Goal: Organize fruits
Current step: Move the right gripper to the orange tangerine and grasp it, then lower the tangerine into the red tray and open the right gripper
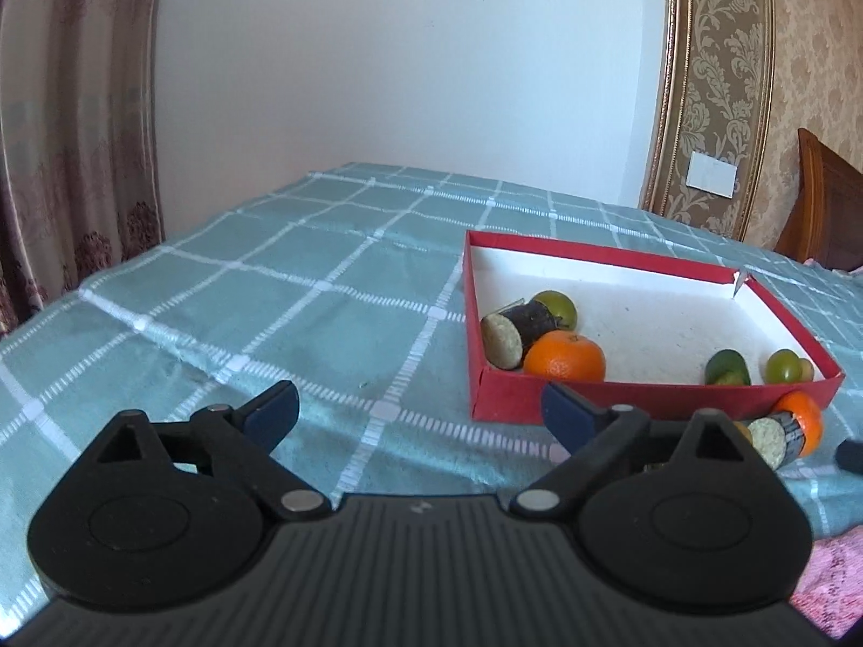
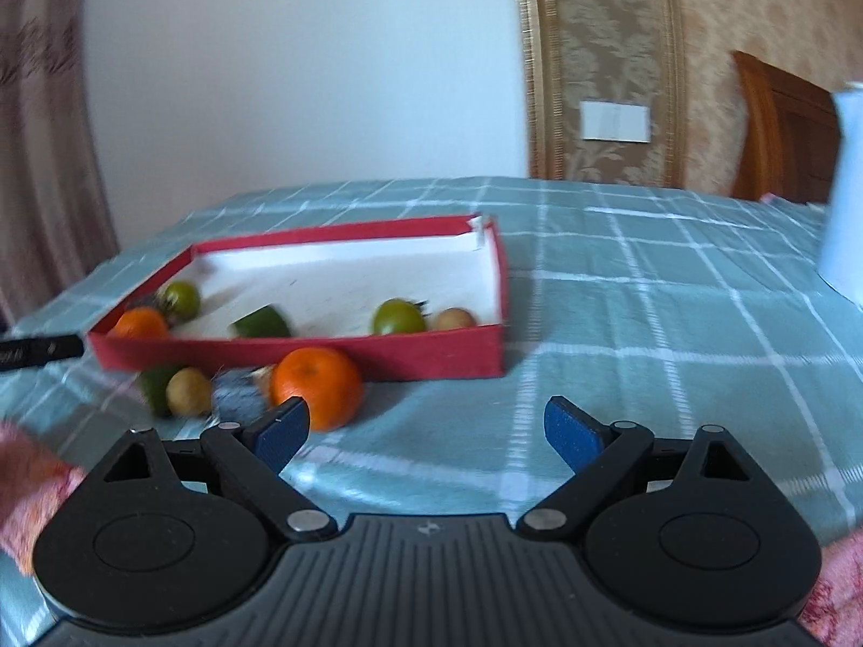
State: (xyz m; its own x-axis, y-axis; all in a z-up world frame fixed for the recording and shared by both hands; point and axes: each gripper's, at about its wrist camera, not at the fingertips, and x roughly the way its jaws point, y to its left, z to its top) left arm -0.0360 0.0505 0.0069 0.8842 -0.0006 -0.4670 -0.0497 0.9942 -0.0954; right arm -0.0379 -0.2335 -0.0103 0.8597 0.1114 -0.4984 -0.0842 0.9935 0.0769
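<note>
Left-wrist view first: my left gripper (image 1: 419,414) stood with its jaws wide and nothing between them, hovering over the checked teal tablecloth (image 1: 280,291). To its right sat the red box (image 1: 504,396), white inside. In the box's near left corner lay a dark cut stick (image 1: 515,331), touching a green fruit (image 1: 558,307) behind it and an orange (image 1: 564,357) beside it. Along the near wall toward the right corner lay a green piece (image 1: 727,367) and a small pale-green fruit (image 1: 783,365). Outside, just by the near right corner, a second orange (image 1: 806,415) touched another cut stick (image 1: 774,439) on the cloth.

From my right wrist, blurred, my right gripper (image 2: 427,434) also had its jaws wide, empty. The loose orange (image 2: 317,385) lay on the cloth against the box's near wall, just beyond my left pad (image 2: 281,434), with a small yellowish fruit (image 2: 189,392) to its left. A white jug (image 2: 844,199) stood at the far right edge of the cloth.
</note>
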